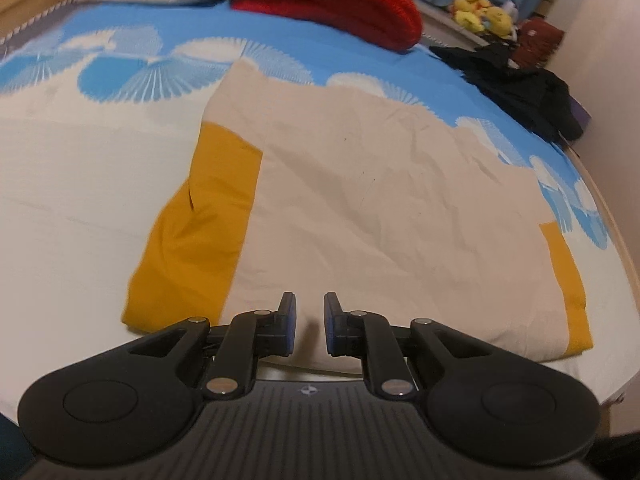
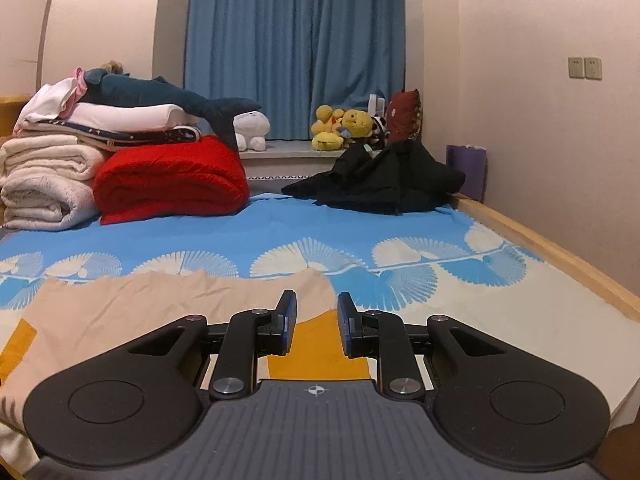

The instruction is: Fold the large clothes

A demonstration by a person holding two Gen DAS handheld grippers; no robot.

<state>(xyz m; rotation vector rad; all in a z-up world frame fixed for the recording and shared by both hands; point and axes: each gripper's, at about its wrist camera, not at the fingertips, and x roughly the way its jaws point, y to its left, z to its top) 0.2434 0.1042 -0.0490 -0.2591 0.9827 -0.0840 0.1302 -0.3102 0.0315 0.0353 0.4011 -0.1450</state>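
Observation:
A beige garment (image 1: 380,208) with mustard-yellow sleeves (image 1: 200,232) lies spread flat on the bed. In the left wrist view my left gripper (image 1: 309,316) is open and empty, just above the garment's near hem. The garment's other yellow sleeve edge (image 1: 566,280) shows at the right. In the right wrist view the beige garment (image 2: 160,304) lies at the lower left, and my right gripper (image 2: 316,320) is open and empty over its yellow sleeve (image 2: 316,344).
The bed sheet (image 2: 320,232) is blue and white with fan prints. A red blanket (image 2: 172,184), folded white blankets (image 2: 44,184) and a plush shark (image 2: 168,96) sit at the far left. A black clothes pile (image 2: 384,180) lies far right. A wooden bed rail (image 2: 560,256) runs along the right.

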